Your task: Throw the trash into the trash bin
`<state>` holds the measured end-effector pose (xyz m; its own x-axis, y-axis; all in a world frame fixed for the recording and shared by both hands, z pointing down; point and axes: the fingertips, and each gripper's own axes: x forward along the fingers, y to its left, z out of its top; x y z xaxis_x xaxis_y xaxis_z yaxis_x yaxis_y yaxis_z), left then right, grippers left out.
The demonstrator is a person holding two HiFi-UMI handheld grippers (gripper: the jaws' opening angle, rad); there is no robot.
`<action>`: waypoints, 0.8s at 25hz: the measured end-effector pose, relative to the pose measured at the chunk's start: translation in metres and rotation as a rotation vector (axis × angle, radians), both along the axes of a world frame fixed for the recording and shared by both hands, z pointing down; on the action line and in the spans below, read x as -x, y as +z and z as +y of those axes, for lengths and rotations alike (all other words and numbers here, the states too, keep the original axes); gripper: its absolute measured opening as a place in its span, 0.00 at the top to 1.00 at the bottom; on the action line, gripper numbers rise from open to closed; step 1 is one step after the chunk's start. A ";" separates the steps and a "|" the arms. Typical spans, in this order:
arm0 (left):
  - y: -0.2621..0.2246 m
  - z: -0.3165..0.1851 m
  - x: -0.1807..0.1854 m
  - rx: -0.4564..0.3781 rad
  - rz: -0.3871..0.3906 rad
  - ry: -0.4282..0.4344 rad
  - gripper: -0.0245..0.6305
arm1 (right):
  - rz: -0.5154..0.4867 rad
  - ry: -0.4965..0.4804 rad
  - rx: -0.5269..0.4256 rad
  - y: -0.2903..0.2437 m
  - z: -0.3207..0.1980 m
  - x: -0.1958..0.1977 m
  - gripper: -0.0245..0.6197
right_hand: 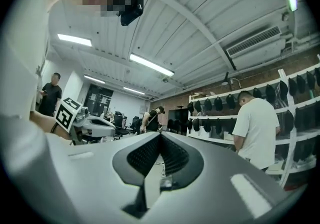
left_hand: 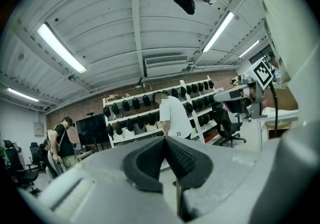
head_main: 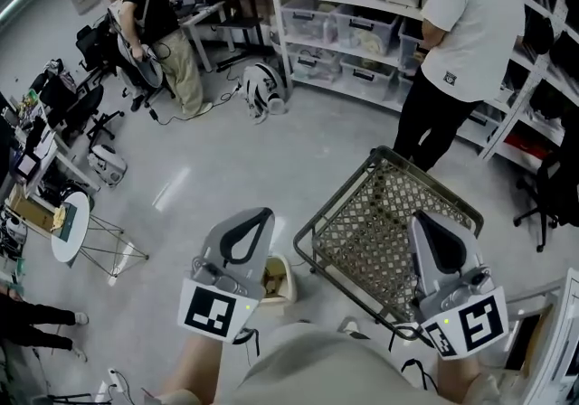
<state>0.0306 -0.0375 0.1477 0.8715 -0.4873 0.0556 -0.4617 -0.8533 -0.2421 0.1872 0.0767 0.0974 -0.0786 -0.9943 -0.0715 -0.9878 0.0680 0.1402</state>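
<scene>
L gripper (head_main: 259, 213) & R gripper (head_main: 419, 217) were held level, both w/ jaws pressed together, nothing caught btwn them. A small trash bin (head_main: 291, 282) was seen on the floor (head_main: 235, 159) just beside the L gripper, w/ brownish trash (head_main: 270, 279) inside. A wire basket (head_main: 336, 210) was set next to the bin, partly under the R gripper.

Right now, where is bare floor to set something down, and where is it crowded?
Widest free patch: grey floor between the wire basket, the round side table and the person in black. A narrow strip runs between the trash bin and the basket. Crowded: office chairs along the left, and the shelves where the person in white stands.
</scene>
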 end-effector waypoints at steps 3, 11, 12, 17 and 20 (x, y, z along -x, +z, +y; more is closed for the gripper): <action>0.000 0.003 -0.007 0.001 -0.003 0.005 0.96 | -0.013 -0.005 0.006 0.002 0.002 -0.004 0.96; 0.004 0.008 -0.011 0.040 -0.005 -0.005 0.96 | 0.015 -0.002 0.027 0.006 0.004 -0.011 0.96; 0.005 0.009 -0.011 0.045 -0.005 -0.003 0.96 | 0.018 -0.004 0.027 0.007 0.004 -0.010 0.96; 0.009 0.011 -0.014 0.058 -0.004 -0.005 0.96 | 0.005 -0.016 0.031 0.012 0.003 -0.011 0.96; 0.011 0.015 -0.019 0.058 -0.009 0.000 0.96 | 0.001 -0.020 0.037 0.014 0.006 -0.014 0.96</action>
<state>0.0499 -0.0221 0.1588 0.8706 -0.4834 0.0917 -0.4601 -0.8658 -0.1967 0.2014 0.0832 0.1118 -0.0987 -0.9945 -0.0341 -0.9860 0.0931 0.1381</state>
